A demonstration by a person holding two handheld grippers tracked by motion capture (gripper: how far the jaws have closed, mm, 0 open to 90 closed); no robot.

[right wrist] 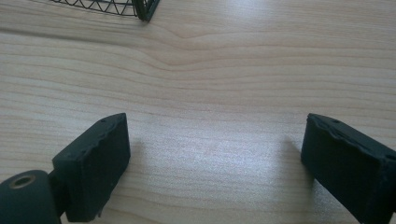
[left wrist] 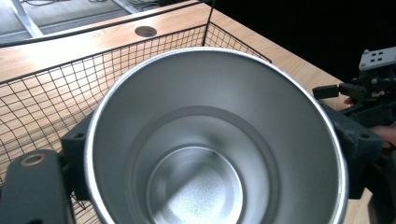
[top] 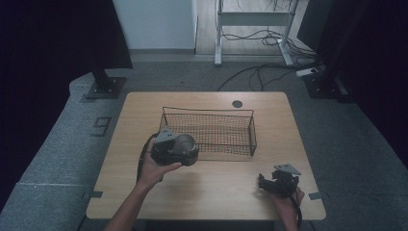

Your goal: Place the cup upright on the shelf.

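A shiny metal cup [top: 184, 143] [left wrist: 215, 140] is clamped between the jaws of my left gripper [top: 175, 149], at the front left corner of the black wire basket [top: 207, 131] [left wrist: 42, 93]. The cup's open mouth faces the left gripper view's camera, and its inside is bare. My right gripper [top: 269, 183] [right wrist: 215, 163] rests low over the wooden table [top: 211, 192] [right wrist: 210, 70] near the front right, jaws spread wide with nothing between them. That right gripper [left wrist: 369, 88] also appears far off in the left gripper view.
The basket stands mid-table, its near corner [right wrist: 140, 9] at the top of the right gripper view. A round cable hole [top: 237, 103] [left wrist: 145, 31] sits near the table's far edge. Stand bases, a desk frame and floor cables lie beyond the table.
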